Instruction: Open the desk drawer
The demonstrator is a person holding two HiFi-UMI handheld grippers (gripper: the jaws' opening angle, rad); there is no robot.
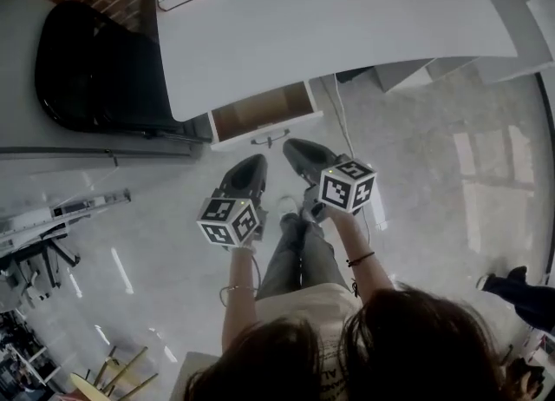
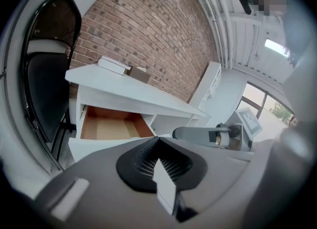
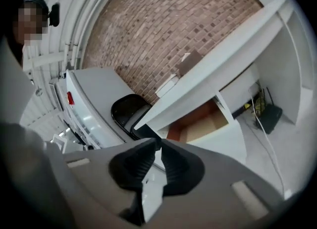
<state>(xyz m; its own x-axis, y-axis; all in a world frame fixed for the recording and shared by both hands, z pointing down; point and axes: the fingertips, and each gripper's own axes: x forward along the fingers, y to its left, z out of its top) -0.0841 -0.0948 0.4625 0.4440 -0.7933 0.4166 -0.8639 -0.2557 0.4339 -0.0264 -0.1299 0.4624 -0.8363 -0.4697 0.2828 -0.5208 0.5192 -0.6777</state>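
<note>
Under the tabletop (image 1: 329,17), the drawer (image 1: 260,113) is pulled out. The left tongs (image 2: 157,143) are closed and empty. The right tongs (image 3: 157,146) seem a crack apart, empty too.

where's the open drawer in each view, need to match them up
Head view: drawer, upper centre.
Left gripper view: drawer, left of centre.
Right gripper view: drawer, right of centre.
Shared landmark: black chair, left of the drawer in every picture.
</note>
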